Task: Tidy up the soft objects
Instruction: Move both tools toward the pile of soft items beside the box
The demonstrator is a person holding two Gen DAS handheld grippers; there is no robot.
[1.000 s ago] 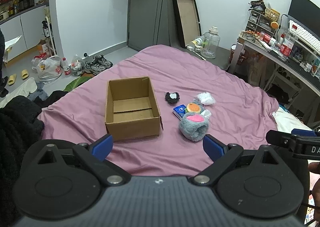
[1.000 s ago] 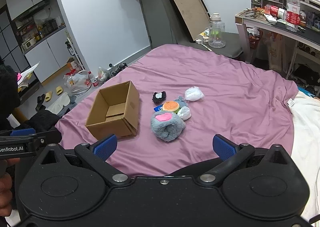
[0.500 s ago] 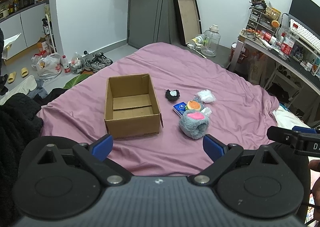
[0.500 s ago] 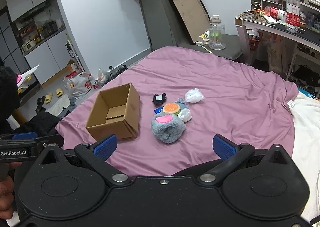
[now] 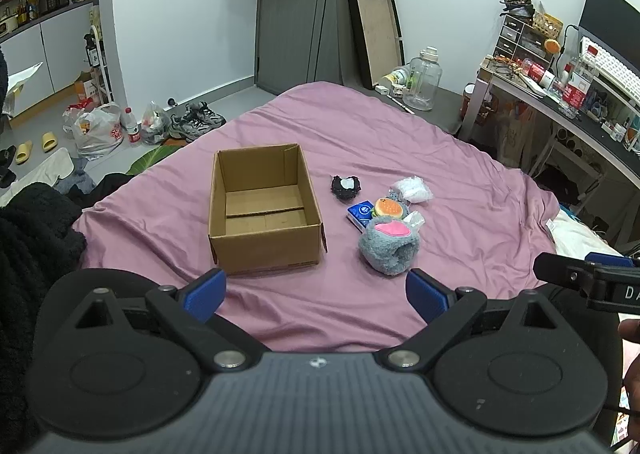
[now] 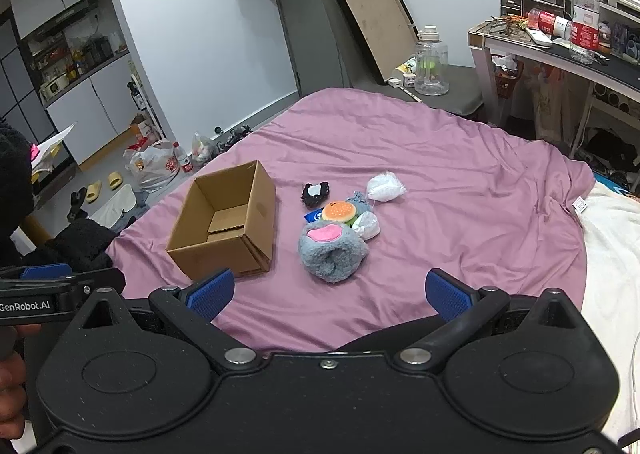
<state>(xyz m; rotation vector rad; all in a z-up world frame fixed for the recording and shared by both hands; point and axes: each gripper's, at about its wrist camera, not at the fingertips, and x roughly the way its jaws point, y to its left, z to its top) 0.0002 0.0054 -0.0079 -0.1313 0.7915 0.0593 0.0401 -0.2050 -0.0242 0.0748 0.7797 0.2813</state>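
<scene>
You are holding both tools back at the near edge of the mauve bedsheet (image 5: 400, 142), and neither is touching anything. The left gripper (image 5: 316, 290) is hanging with its blue pads spread wide and nothing between them; the right gripper (image 6: 328, 290) is standing just as wide and just as empty.

The open brown cardboard box (image 5: 262, 210) is sitting upright on the sheet, apparently empty. Just to its right the soft things are lying in a tight cluster: a grey fluffy plush with a pink patch (image 5: 389, 244) nearest you, a small orange burger-shaped plush (image 5: 387, 208) behind it, a flat blue packet (image 5: 360, 213) partly tucked under that, a black furry piece with a white centre (image 5: 346, 187), and a white fluffy bundle in clear wrap (image 5: 413, 190) farthest off.

The grey plush is probably light and squashy, so you should be pinching deep across its bulging middle, not the loose fur. The wrapped bundle is likely slippery; take it by its bulk. Neighbours are touching, so one may drag along.
</scene>
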